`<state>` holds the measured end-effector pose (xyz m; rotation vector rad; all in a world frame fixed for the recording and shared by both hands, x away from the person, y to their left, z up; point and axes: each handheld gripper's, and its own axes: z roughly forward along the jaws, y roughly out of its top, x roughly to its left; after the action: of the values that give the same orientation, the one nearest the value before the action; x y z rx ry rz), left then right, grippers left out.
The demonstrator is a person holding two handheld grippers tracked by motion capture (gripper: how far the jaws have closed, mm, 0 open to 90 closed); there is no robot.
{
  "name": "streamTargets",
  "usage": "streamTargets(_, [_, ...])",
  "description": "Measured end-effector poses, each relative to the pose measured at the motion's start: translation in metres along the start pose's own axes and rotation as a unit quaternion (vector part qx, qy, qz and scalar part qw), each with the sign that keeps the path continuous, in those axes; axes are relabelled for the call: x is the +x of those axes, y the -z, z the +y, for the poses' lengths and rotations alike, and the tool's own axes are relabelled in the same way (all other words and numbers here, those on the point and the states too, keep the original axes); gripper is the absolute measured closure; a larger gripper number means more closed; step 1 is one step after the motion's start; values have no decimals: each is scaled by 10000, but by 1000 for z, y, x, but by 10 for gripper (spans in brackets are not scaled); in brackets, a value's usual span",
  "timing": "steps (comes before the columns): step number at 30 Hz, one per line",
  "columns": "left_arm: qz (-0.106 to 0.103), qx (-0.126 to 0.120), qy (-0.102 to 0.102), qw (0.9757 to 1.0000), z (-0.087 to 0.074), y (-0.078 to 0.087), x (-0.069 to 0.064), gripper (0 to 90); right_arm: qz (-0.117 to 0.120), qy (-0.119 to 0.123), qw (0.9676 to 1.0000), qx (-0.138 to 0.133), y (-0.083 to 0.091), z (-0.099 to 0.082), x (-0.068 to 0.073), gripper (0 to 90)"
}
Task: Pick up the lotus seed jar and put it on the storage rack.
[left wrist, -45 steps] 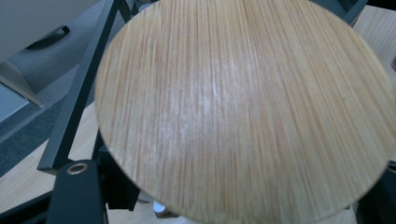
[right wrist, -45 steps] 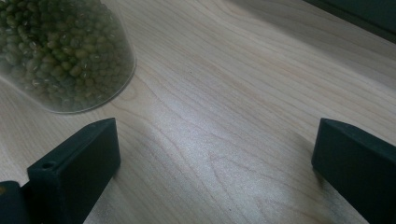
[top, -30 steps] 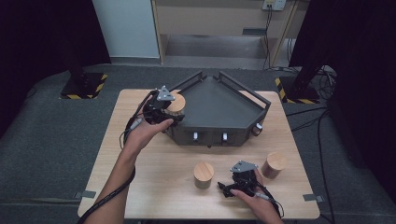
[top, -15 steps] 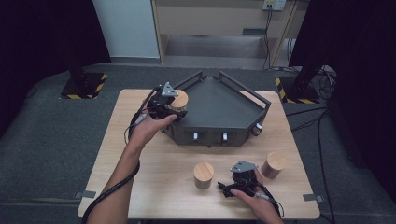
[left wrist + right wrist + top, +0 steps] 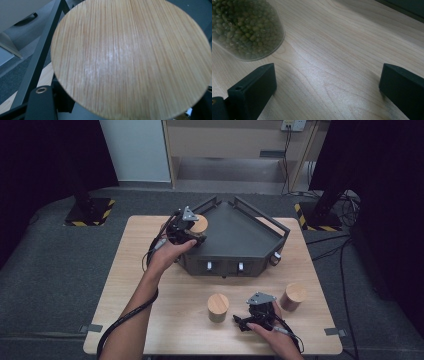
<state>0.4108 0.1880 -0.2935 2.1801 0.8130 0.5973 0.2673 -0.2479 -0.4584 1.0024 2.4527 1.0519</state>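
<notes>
Meanwhile, the left hand-held gripper (image 5: 192, 231) is hanging over the near-left corner of the dark grey, wedge-shaped metal tray (image 5: 250, 237) that is sitting at the back of the pale wooden counter (image 5: 130, 270). Its jaws are closing tight on a round jar with a flat bamboo lid (image 5: 199, 224), and in the left gripper view that striped lid (image 5: 130, 57) is spreading across almost the whole frame, with the tray's dark rail (image 5: 42, 55) running behind it at the left. The jar is being held just above the tray's floor, right inside the corner; whether its base is touching the floor I cannot tell.

The right hand-held gripper (image 5: 248, 320) is resting low on the counter near the front edge, its jaws standing wide apart with nothing between them but bare wood grain (image 5: 329, 82). Just beside it, to its left in the high view, a second bamboo-lidded jar (image 5: 218, 307) is standing upright; in the right gripper view its clear glass wall is showing small green beans (image 5: 244, 27) packed inside, close to one jaw but apart from it. A third bamboo-lidded jar (image 5: 293, 296) is standing upright on the other side of that gripper, near it and clear of the tray
</notes>
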Motion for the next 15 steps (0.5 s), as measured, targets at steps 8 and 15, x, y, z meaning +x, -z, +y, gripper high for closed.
streamTargets(8, [-35, 99, -46, 9999, 7, -13, 1, 242, -1, 8, 10000, -1, 0, 0, 0, 15])
streamTargets(15, [-82, 103, 75, 9999, 4, -21, 3, 242, -1, 8, 10000, -1, 0, 0, 0, 15])
